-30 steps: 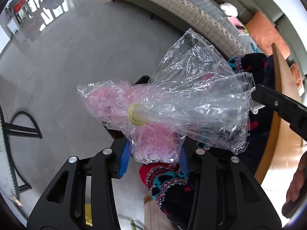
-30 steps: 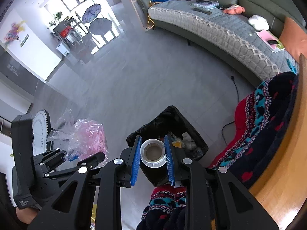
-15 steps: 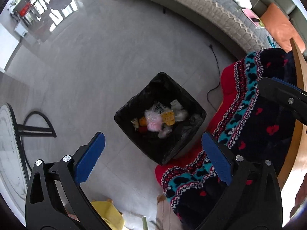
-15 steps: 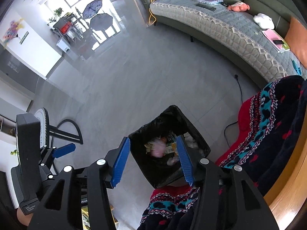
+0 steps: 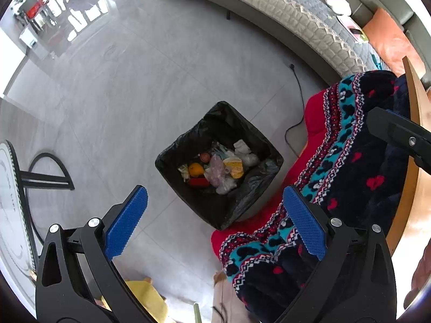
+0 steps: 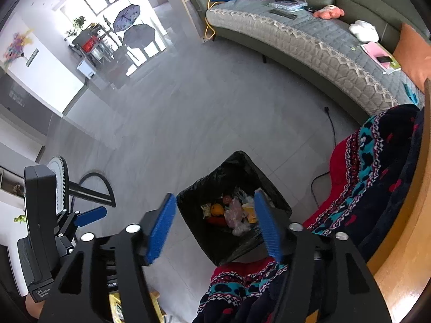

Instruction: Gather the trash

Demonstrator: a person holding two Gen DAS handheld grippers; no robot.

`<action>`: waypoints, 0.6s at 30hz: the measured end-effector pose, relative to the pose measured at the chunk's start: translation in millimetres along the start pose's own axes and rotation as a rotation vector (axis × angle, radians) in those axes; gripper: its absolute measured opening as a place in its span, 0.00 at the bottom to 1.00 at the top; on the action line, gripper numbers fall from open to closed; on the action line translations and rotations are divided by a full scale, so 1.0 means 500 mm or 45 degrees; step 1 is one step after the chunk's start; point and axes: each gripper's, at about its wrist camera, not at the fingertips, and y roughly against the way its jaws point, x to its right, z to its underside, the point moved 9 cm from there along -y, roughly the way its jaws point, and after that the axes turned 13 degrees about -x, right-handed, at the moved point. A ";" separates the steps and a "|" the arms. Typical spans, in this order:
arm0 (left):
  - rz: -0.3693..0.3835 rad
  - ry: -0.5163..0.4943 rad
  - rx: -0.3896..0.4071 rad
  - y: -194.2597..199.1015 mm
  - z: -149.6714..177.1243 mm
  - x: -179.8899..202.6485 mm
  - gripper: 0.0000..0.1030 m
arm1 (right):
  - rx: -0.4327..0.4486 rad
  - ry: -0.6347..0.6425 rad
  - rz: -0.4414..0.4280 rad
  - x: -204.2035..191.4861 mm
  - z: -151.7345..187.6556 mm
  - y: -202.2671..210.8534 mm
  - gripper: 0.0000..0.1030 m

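A black-lined trash bin [image 5: 250, 202] stands on the grey floor below both grippers. It holds a crumpled clear plastic bag [image 5: 218, 173], a paper cup [image 5: 233, 166], an orange [image 5: 195, 169] and other scraps. My left gripper [image 5: 215, 224] is open and empty above the bin's near edge. My right gripper [image 6: 215, 226] is open and empty, high above the bin [image 6: 215, 250], with the bag [image 6: 234, 216] lying inside between the orange [image 6: 216, 210] and the cup. The left gripper also shows at the left of the right wrist view [image 6: 89, 216].
A patterned red, teal and navy garment [image 5: 336, 175] hangs to the right of the bin beside a wooden table edge [image 5: 416, 145]. A grey sofa [image 6: 309, 45] runs along the back. A black cable [image 5: 295, 113] lies on the floor. A round stand [image 5: 40, 177] is at left.
My left gripper opened and dropped the plastic bag into the bin. My right gripper opened and dropped the paper cup in. Both now hold nothing.
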 end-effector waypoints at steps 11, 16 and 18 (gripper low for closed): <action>0.024 0.030 0.034 0.034 0.027 -0.016 0.94 | 0.035 -0.021 0.027 -0.006 0.025 0.041 0.82; 0.036 0.036 0.064 0.058 0.047 -0.019 0.94 | 0.066 -0.023 0.033 -0.007 0.045 0.065 0.82; 0.040 0.036 0.078 0.069 0.056 -0.018 0.94 | 0.075 -0.025 0.035 -0.005 0.054 0.077 0.82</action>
